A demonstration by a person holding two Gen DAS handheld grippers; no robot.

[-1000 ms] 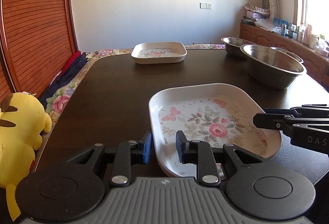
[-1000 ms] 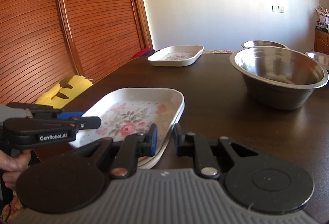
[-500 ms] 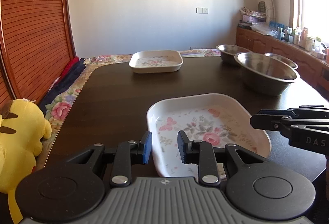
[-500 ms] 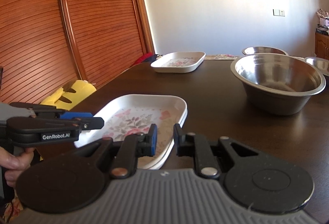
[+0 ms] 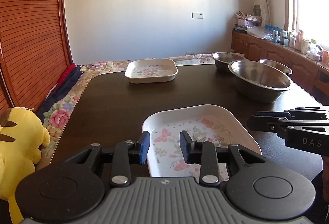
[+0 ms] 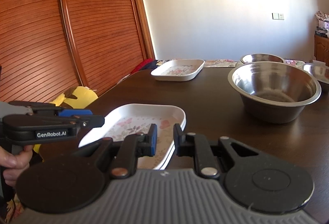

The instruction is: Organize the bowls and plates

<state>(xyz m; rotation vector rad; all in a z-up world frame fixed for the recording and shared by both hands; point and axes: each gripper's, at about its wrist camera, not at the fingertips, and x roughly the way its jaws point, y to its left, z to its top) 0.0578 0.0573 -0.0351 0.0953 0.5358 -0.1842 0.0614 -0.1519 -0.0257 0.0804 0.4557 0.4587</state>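
A white floral plate (image 5: 197,127) lies on the dark table near its front edge; it also shows in the right wrist view (image 6: 141,121). My left gripper (image 5: 164,146) is open over the plate's near left corner. My right gripper (image 6: 164,139) is open above the plate's right rim. A second floral plate (image 5: 151,70) (image 6: 178,71) lies at the far side. A large steel bowl (image 5: 260,82) (image 6: 274,90) stands at the right, with two smaller steel bowls (image 5: 226,58) behind it.
A yellow plush toy (image 5: 18,141) sits off the table's left edge on a floral cushion (image 5: 61,113). A slatted wooden door (image 6: 61,28) is at the left. A wooden cabinet (image 5: 287,61) with clutter runs along the right wall.
Both grippers have risen and pulled back from the near plate, which now sits lower and farther in both views. Both stay open. The plate has not moved.
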